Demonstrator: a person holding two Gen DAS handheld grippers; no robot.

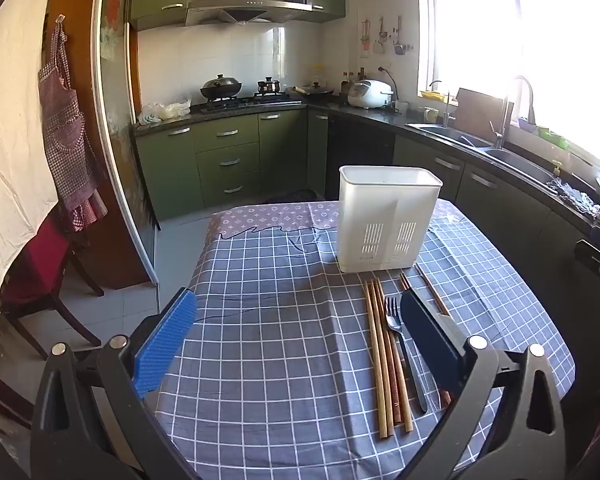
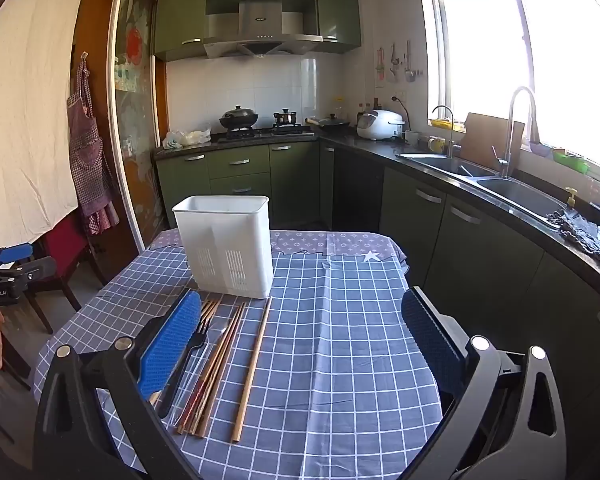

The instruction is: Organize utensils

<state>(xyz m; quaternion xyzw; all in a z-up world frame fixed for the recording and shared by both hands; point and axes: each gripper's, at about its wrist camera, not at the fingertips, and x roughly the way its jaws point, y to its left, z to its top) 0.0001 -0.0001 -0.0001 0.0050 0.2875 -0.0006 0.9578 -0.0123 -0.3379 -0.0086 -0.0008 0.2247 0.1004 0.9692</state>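
A white slotted utensil holder (image 1: pixel 384 224) stands upright and empty-looking on the checked tablecloth; it also shows in the right wrist view (image 2: pixel 228 244). In front of it lie several wooden chopsticks (image 1: pixel 382 356) and a black fork (image 1: pixel 400 344), seen too in the right wrist view as chopsticks (image 2: pixel 216 364) and fork (image 2: pixel 188 360). One chopstick (image 2: pixel 254 364) lies apart to the right. My left gripper (image 1: pixel 300 344) is open above the table, left of the utensils. My right gripper (image 2: pixel 300 352) is open, hovering right of the utensils. Neither holds anything.
The table (image 1: pixel 268 360) has a blue-grey checked cloth. A red chair (image 1: pixel 40 280) stands to its left. Green kitchen cabinets (image 1: pixel 228 160), a stove and a counter with sink (image 2: pixel 480 180) lie beyond and to the right. The other gripper (image 2: pixel 8 276) shows at far left.
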